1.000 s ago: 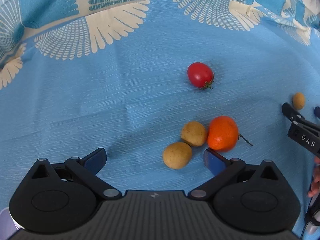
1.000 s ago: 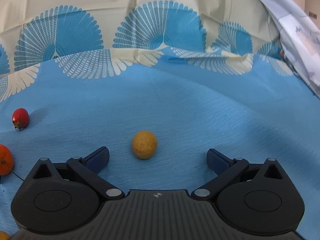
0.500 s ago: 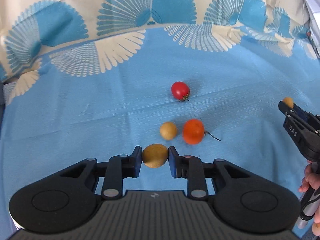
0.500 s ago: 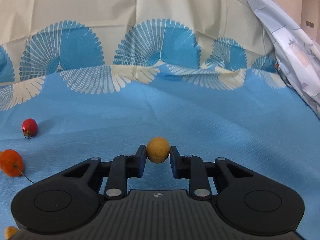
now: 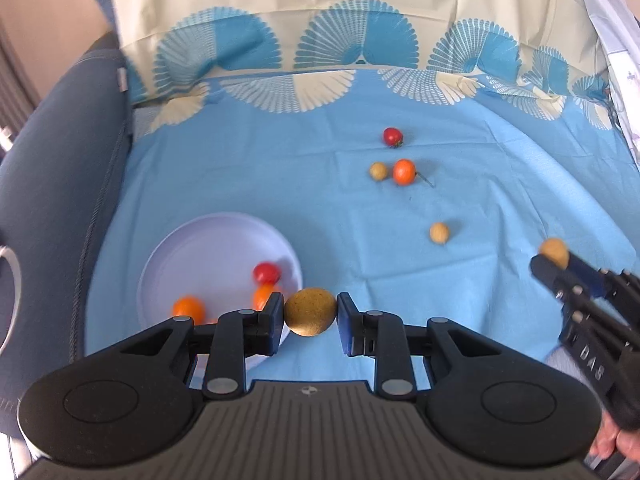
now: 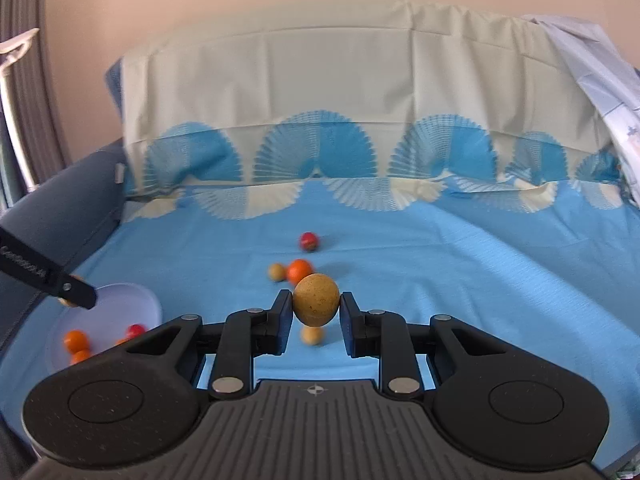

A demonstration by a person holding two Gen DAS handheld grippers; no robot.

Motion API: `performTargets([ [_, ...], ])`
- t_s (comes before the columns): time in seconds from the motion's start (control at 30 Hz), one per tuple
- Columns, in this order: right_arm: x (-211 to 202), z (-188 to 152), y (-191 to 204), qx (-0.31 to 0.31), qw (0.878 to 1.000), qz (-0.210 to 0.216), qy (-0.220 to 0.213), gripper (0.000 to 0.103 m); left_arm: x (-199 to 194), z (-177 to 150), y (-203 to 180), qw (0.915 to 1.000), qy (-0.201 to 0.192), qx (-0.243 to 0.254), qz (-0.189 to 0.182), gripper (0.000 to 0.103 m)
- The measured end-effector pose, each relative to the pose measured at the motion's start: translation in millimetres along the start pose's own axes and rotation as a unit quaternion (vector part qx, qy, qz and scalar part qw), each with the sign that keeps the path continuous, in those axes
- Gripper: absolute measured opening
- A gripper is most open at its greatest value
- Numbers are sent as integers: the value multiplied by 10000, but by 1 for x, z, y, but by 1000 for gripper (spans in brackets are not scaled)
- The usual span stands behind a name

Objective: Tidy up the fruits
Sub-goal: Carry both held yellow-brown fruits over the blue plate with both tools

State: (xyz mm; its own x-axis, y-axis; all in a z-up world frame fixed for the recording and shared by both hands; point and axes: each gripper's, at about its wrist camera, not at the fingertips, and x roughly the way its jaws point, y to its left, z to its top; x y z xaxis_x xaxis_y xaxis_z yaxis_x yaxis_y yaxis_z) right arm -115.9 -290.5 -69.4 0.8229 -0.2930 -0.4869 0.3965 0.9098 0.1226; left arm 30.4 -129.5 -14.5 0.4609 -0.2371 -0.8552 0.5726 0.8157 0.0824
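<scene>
Left gripper (image 5: 310, 312) clamping a tan round fruit (image 5: 310, 311) beside the white bowl (image 5: 192, 248) (lower left), right gripper (image 6: 316, 306) pinching another tan fruit (image 6: 316, 299) mid-frame

bright daylight | soft shadows | fisheye edge distortion | slight motion blur

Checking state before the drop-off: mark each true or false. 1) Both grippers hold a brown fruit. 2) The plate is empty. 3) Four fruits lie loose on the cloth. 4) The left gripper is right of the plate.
1) True: the left gripper and right gripper each clamp a brown fruit.
2) False: the plate holds red and orange fruits.
3) True: red, orange and two brown ones on the blue cloth.
4) True.
</scene>
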Motion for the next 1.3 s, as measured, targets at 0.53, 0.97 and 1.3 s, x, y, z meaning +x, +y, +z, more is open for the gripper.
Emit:
performTargets([
  [0.53,-140,-20,127,-1036,9845,1411,-84,27,-115,-133,73,9944,-564,-777,451,31],
  [0.97,-176,-27,152,-1410,9788,1450,-317,27,-143,-155,87,9904,-887,-1013,305,31],
  [1.3,-175,-30,152,-1413,9791,1436,-283,27,-140,-154,87,9907,-893,-986,279,31],
])
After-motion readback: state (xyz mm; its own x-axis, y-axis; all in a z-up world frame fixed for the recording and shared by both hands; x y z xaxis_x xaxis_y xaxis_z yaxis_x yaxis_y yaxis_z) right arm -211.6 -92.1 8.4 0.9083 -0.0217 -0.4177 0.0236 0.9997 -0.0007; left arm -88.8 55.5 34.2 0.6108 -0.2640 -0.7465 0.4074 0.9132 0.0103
